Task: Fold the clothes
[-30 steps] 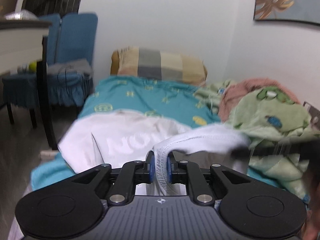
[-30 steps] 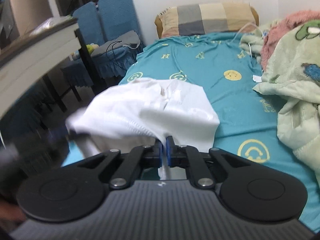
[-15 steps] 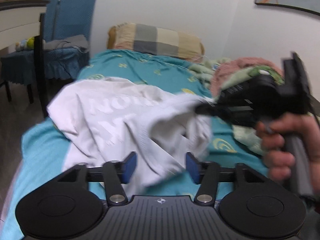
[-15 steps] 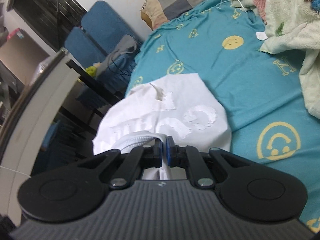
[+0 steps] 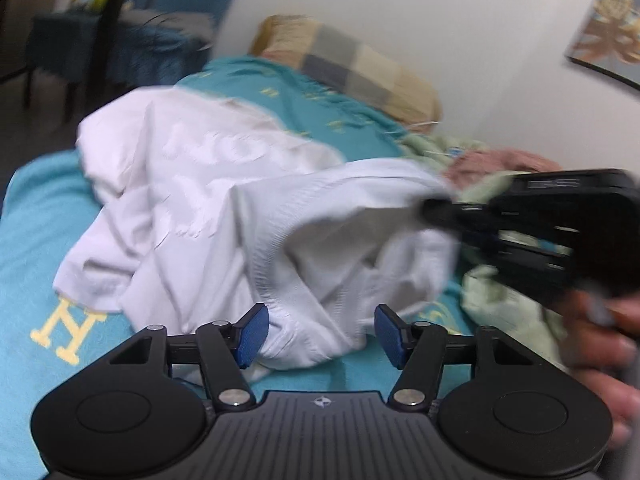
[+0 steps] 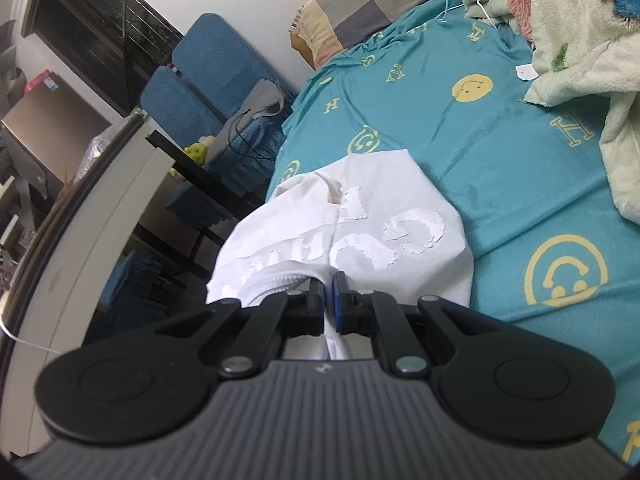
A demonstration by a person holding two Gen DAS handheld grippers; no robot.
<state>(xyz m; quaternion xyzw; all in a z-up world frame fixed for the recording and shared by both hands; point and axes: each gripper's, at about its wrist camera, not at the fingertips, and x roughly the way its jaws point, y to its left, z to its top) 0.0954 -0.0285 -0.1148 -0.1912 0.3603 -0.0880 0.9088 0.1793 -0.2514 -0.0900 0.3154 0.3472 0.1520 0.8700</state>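
Note:
A white T-shirt [image 5: 224,208] with raised white lettering lies crumpled on the teal bedsheet [image 5: 36,216]. My left gripper [image 5: 320,334] is open, its blue pads either side of the shirt's near fold, holding nothing. My right gripper [image 6: 329,304] is shut on the shirt's ribbed hem [image 6: 276,280] and holds that edge up above the sheet [image 6: 460,152]. The right gripper also shows in the left wrist view [image 5: 436,210], at the right, with the shirt [image 6: 360,232] stretched toward it.
A checked pillow [image 5: 352,68] lies at the head of the bed by the white wall. Green and pink blankets [image 6: 580,32] are heaped along the right side. Blue chairs [image 6: 208,84] and a dark-legged desk [image 6: 100,200] stand left of the bed.
My left gripper opened and let go of the shirt hem, then dropped closer to the bed. My right gripper kept its hold and pulled the shirt edge to the right.

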